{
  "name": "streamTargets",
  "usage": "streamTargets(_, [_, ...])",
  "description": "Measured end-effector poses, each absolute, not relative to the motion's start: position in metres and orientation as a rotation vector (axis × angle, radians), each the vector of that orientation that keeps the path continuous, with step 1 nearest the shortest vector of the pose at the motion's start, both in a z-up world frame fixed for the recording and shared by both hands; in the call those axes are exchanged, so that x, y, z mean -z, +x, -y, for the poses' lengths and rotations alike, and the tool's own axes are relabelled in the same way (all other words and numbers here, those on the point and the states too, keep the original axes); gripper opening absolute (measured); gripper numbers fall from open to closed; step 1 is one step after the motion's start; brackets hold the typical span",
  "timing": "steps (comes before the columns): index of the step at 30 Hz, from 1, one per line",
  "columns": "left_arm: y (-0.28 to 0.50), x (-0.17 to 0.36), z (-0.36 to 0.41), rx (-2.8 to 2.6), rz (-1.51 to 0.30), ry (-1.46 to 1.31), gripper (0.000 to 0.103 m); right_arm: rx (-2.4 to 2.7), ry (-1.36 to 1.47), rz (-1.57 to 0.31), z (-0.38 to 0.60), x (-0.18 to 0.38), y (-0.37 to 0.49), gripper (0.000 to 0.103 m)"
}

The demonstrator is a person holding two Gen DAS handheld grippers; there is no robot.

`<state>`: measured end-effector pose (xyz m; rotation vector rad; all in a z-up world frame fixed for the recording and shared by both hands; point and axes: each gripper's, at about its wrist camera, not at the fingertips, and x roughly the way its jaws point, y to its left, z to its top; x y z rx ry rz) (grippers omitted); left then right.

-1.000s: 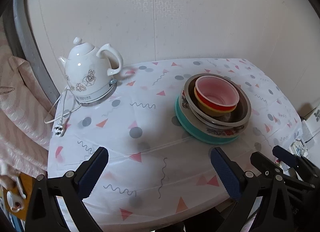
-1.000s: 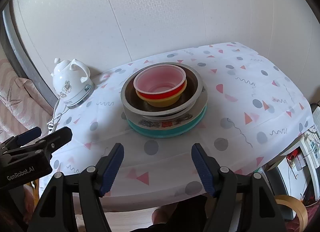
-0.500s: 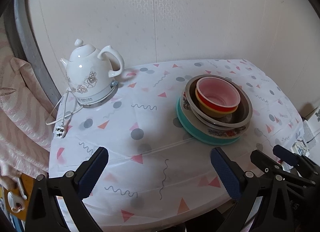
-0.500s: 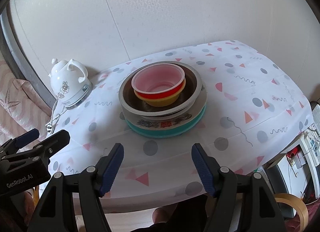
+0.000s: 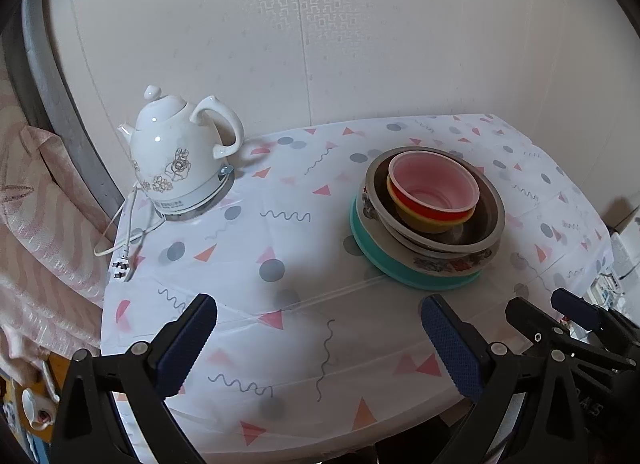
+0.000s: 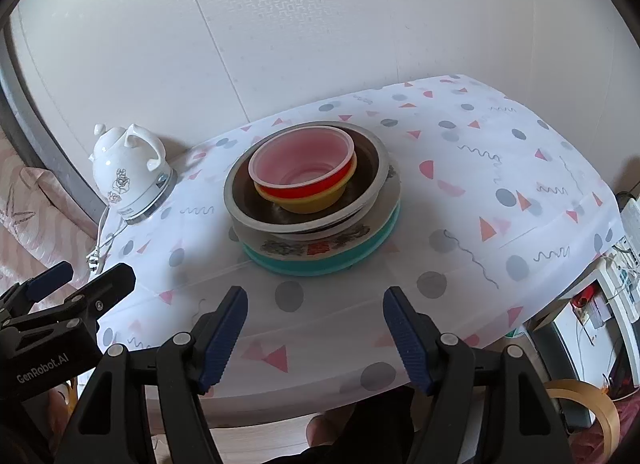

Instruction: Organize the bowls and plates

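A stack of dishes [image 6: 316, 200] sits near the middle of the bench [image 6: 500, 192], on a white cover printed with grey dots, pink and orange triangles and squiggles. At the bottom is a teal plate [image 6: 320, 264], on it a white plate with a flower print [image 6: 304, 246], then a wide metal bowl [image 6: 372, 168]. Inside the metal bowl nest three small bowls: a yellow bowl [image 6: 312, 204] lowest, a red bowl [image 6: 312, 188] in it, and a clear pinkish plastic bowl [image 6: 304, 160] on top. From the left wrist the same stack [image 5: 428, 216] lies to the right of centre.

The right tool [image 6: 316, 328] hangs over the near edge of the bench, short of the stack and apart from it, its blue-padded jaws spread and nothing between them. The left tool [image 5: 320, 340] is likewise released, jaws wide apart and empty, over the near edge to the left of the stack. Each tool shows at the side of the other's view.

A white kettle with a flower pattern [image 5: 180, 156] stands on its base at the far left corner, well apart from the stack, its white cord and plug [image 5: 120, 260] trailing toward the left edge. A pink striped cloth [image 5: 36, 216] lies beside the bench on the left. A pale wall [image 6: 280, 32] stands behind
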<state>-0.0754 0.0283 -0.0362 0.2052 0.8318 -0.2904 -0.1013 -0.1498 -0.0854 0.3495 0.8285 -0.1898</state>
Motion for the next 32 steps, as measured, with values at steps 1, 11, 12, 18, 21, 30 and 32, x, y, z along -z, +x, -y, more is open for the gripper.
streamTargets(1, [-0.075, 0.036, -0.028, 0.291, -0.833, 0.204, 0.103, 0.19, 0.35, -0.83, 0.15, 0.086, -0.101, 0.072])
streamTargets(11, [-0.073, 0.038, -0.024, 0.294, -0.846, 0.202, 0.103, 0.194, 0.356, -0.83, 0.155, 0.087, -0.102, 0.072])
streamTargets(12, [-0.074, 0.038, -0.023, 0.293, -0.847, 0.204, 0.103, 0.194, 0.357, -0.831, 0.156, 0.087, -0.102, 0.072])
streamTargets(18, [-0.072, 0.041, -0.019, 0.304, -0.859, 0.209, 0.103, 0.197, 0.362, -0.836, 0.159, 0.089, -0.102, 0.072])
streamTargets(21, [-0.072, 0.042, -0.018, 0.309, -0.861, 0.21, 0.103, 0.199, 0.364, -0.837, 0.16, 0.089, -0.101, 0.072])
streamTargets(30, [-0.068, 0.043, -0.016, 0.33, -0.869, 0.173, 0.102, 0.2, 0.371, -0.845, 0.163, 0.091, -0.098, 0.072])
streamTargets(32, [-0.066, 0.043, -0.014, 0.332, -0.87, 0.175, 0.102, 0.201, 0.372, -0.847, 0.165, 0.092, -0.097, 0.072])
